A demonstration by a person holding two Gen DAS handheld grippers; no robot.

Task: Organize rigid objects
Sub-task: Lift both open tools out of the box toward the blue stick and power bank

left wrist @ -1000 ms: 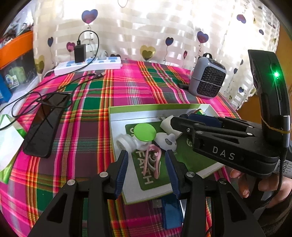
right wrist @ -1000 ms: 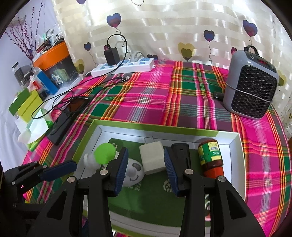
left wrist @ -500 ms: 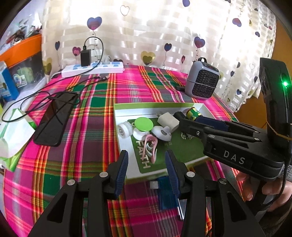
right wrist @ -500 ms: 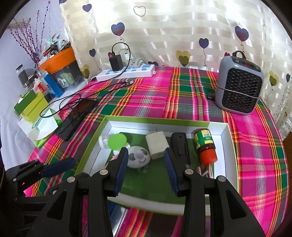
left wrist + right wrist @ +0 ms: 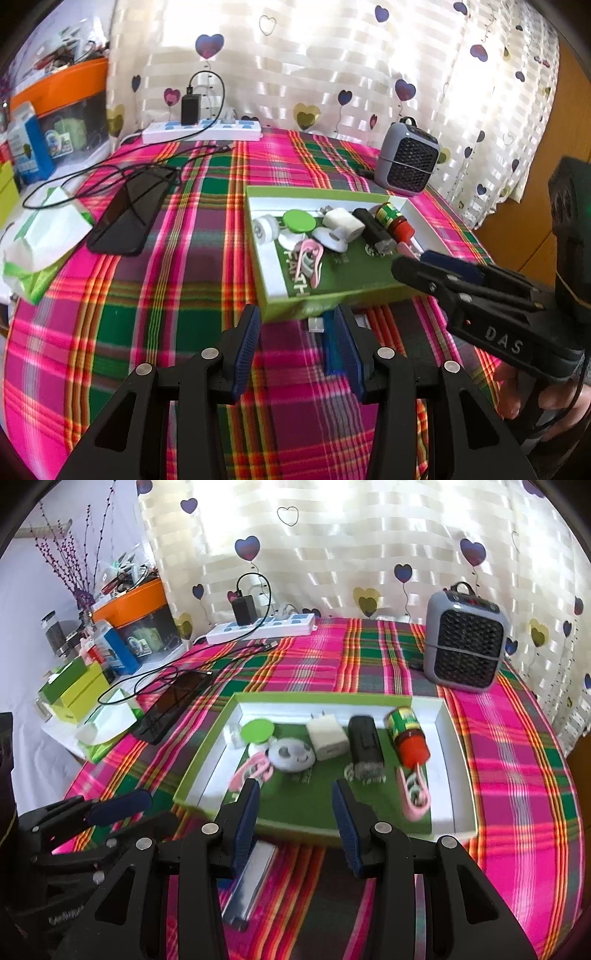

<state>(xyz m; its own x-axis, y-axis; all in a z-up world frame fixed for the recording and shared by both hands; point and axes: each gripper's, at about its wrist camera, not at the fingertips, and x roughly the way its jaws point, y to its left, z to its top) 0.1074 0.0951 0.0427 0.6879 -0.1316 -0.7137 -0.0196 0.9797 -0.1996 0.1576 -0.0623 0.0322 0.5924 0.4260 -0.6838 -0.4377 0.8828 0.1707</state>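
A pink-and-green plaid tablecloth [image 5: 509,775] covers the table, and a shallow green-rimmed box lid [image 5: 448,760] lies on it, ahead of both grippers. Behind it to the right stands a grey fan heater [image 5: 463,638]; a white power strip [image 5: 260,627] runs along the curtain, and a black phone [image 5: 127,218] lies to the left of the lid. Inside the lid the rigid objects sit in a loose row: a white plug adapter [image 5: 327,736], a black block [image 5: 365,744], a bottle with a red cap [image 5: 408,734], a grey round piece [image 5: 291,757], a green disc [image 5: 257,732] and two pink clips [image 5: 413,792]. The right gripper [image 5: 295,823] hangs over the lid's near edge, jaws partly apart and holding nothing, the objects all beyond its tips. The left gripper [image 5: 297,347] stands just short of the lid, jaws likewise apart and empty, with a blue flat item [image 5: 330,347] on the cloth between its tips.
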